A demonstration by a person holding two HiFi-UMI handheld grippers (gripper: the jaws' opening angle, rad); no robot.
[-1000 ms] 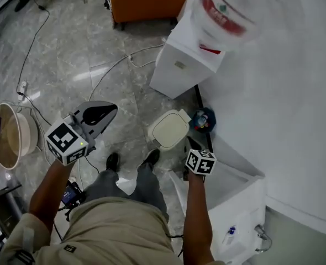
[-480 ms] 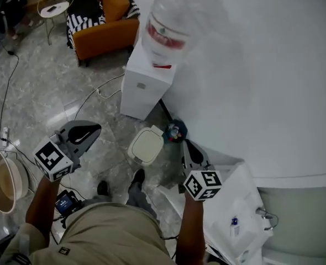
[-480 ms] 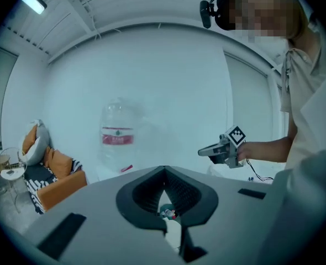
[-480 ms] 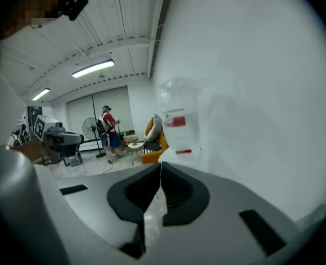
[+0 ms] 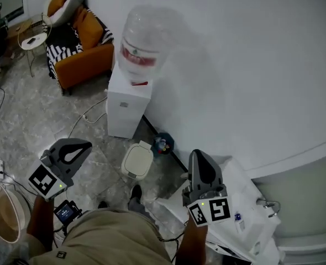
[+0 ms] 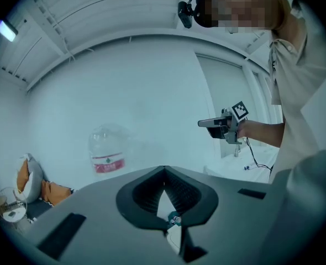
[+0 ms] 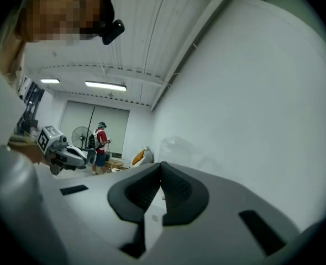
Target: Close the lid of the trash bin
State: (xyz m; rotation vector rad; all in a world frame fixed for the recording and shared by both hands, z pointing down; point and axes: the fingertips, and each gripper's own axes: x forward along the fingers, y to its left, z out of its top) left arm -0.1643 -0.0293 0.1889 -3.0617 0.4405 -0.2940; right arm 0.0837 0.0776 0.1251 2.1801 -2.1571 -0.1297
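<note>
- Both tongs have come up and back from the trash bin since a second ago, and the bin now looks smaller and farther off on the floor.
- Far left, a round basket sits on the floor, partly cut off by the edge.
- The left tongs are held up in the air, left of the bin and well apart from it. Their two tips are pressed together with nothing between them.
- Up behind them stands an orange armchair.
- Next comes a white water cooler against the wall, with a big clear bottle on top.
- The trash bin stands on the floor in front of the cooler, between the two tongs. Its pale lid lies flat on top and looks shut.
- Just beside the bin, on its right, is a small dark blue pot with bright bits inside.
- The person's shoe shows near the bin, on the near side.
- The right tongs point up, off to the right of the bin and not touching it. Their tips are squeezed together too, and they hold nothing.
- Far right is a white counter with a tap.
</note>
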